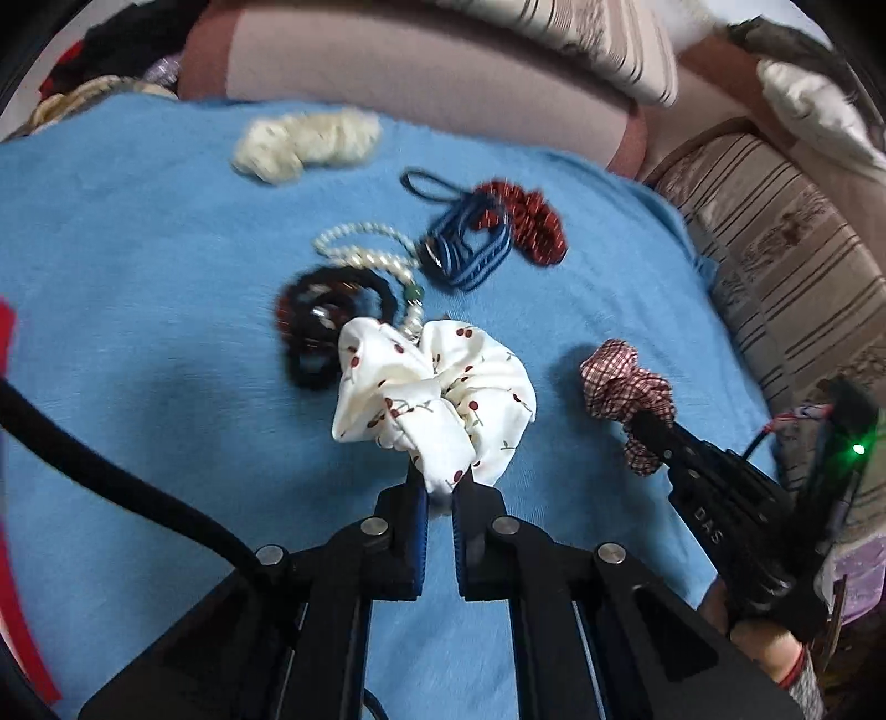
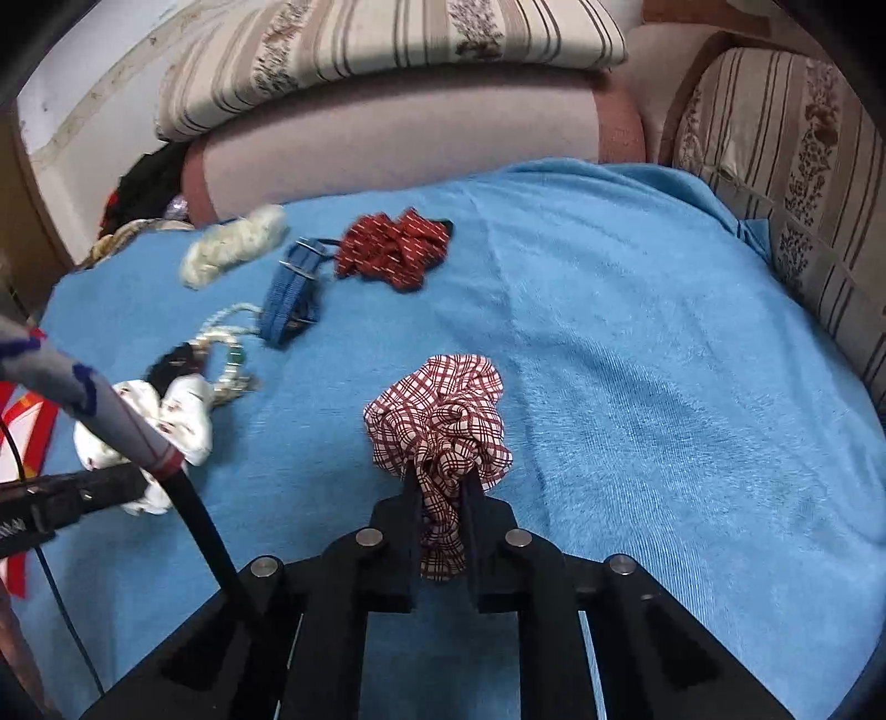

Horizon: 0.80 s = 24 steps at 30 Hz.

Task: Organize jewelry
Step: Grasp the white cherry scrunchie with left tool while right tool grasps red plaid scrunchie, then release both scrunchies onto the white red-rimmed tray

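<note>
The near fold of the cherry-print scrunchie (image 1: 437, 399) is hidden between the left gripper (image 1: 440, 482) fingers, clamped on it; just beside it, the black hair ties (image 1: 326, 321) are blurred. To its right the right gripper (image 2: 440, 487) is clamped on the plaid scrunchie (image 2: 443, 421), all on a blue towel (image 2: 637, 332) before striped cushions (image 2: 387, 39).
</note>
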{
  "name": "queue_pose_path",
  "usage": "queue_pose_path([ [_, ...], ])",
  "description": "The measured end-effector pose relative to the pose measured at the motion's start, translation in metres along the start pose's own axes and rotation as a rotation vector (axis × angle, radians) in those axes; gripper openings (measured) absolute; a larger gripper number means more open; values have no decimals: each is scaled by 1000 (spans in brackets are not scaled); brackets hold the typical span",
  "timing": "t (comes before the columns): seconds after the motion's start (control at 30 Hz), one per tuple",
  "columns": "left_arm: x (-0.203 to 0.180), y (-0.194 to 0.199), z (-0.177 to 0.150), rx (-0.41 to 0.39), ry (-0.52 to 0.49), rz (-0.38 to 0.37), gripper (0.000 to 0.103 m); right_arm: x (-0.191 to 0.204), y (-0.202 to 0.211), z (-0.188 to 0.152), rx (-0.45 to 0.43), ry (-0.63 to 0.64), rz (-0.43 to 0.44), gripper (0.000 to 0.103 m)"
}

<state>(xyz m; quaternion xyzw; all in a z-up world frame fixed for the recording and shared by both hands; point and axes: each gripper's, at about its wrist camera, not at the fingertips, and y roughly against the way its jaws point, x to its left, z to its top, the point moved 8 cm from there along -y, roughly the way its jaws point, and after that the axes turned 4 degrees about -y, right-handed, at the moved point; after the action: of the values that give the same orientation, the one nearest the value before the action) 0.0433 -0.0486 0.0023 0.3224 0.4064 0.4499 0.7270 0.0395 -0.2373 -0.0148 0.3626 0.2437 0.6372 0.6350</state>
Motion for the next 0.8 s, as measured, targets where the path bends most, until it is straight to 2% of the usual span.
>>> queue_pose_path([
  [0.13, 28, 53, -11, -56, -7, 27, 7, 34, 30, 1, -21, 58, 47, 12],
  [0.23, 67, 87, -21, -90, 11, 92, 7, 73, 44, 2, -22, 107, 109, 12],
  [0.3, 101, 109, -25, -111, 35, 154, 7, 107, 51, 0, -13, 143, 161, 12],
  [0.47, 205, 158, -40, -139, 169, 292, 7, 214, 58, -9, 26, 255, 302, 12],
  [0.67, 304, 180, -47, -142, 259, 448, 7, 333, 39, -18, 75, 352, 420, 13],
  [0.8, 359, 176, -41, -130, 324, 489, 7, 394, 11, -22, 129, 368, 469, 13],
])
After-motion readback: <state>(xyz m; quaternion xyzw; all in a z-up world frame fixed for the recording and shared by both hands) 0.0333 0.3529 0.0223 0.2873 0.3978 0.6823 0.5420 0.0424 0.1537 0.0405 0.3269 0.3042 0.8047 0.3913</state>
